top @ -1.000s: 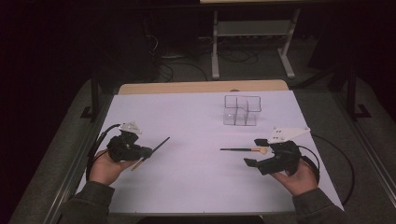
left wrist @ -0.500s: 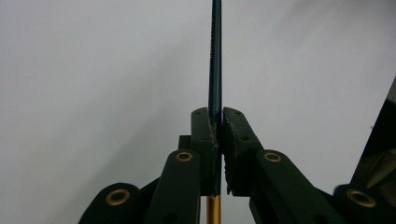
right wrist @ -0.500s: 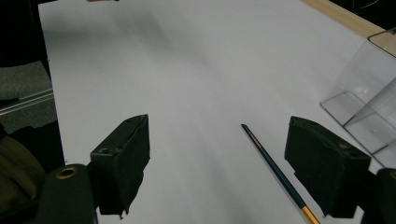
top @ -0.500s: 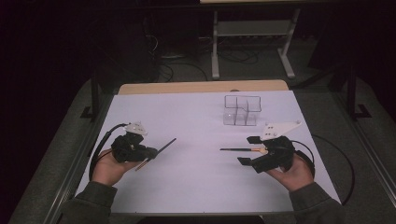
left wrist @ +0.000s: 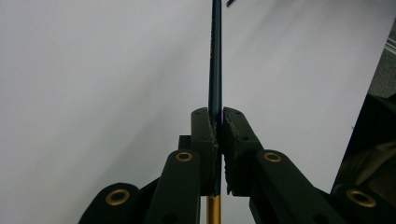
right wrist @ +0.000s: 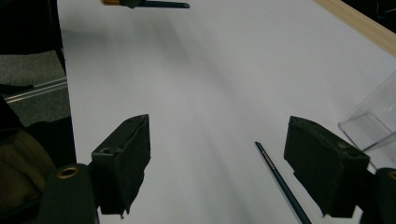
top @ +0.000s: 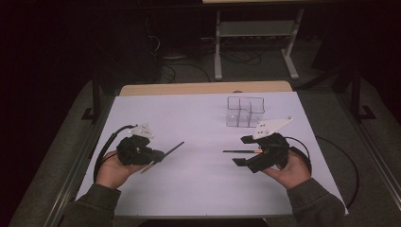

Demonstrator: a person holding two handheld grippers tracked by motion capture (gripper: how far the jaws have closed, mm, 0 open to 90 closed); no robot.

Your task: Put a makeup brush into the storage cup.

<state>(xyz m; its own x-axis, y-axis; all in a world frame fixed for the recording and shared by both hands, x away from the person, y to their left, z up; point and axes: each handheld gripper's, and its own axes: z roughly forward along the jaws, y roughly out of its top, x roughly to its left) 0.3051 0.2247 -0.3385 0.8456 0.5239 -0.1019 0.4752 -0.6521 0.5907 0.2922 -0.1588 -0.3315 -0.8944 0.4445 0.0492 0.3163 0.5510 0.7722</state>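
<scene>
1. Left gripper (top: 158,155) is clenched on a dark pencil (left wrist: 215,56) over the white table (top: 198,123).
2. Right gripper (right wrist: 217,163) stands released; a second pencil (right wrist: 280,182) lies on the table between its jaws, near the clear box (top: 245,111).

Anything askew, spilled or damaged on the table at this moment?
Nothing stands out. The left gripper is shut on a dark pencil; a second pencil lies flat on the white table between the open jaws of the right gripper. The clear divided box stands upright, and it looks empty.
</scene>
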